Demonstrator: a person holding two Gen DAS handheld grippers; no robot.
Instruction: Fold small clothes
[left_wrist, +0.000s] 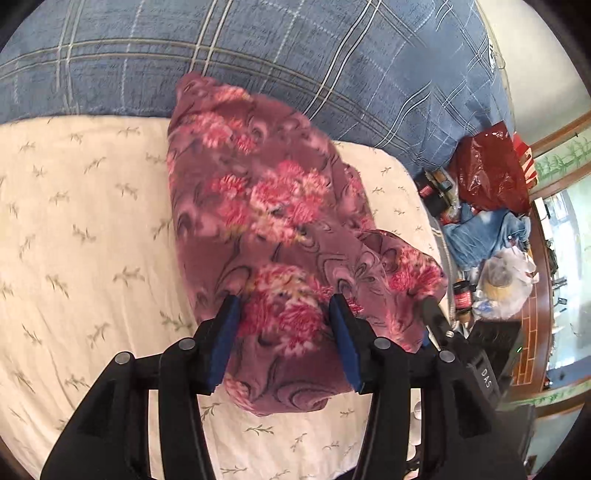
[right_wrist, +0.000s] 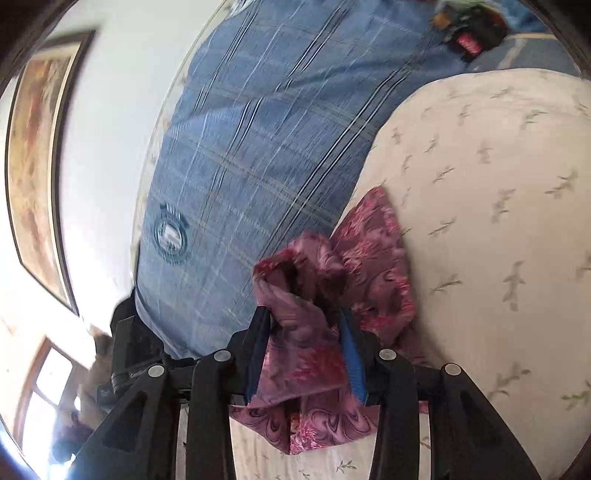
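The left gripper (left_wrist: 284, 306) holds its jaws wide around a bulge of the floral garment (left_wrist: 266, 206), and the right gripper (right_wrist: 306, 321) pinches that garment's bunched edge. The garment lies on the cream sheet (left_wrist: 81, 221), beside the blue plaid quilt (left_wrist: 295, 48). Only the left wrist view shows the red bag (left_wrist: 491, 166) past the sheet; only the right shows a framed picture (right_wrist: 33, 158).

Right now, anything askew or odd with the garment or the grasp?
Yes. The floral fleece garment is bunched, not flat: one end lies on the cream sheet, the other is wadded between the right gripper fingers. The left gripper straddles cloth too, jaws wide. Loose clutter sits beside the bed.
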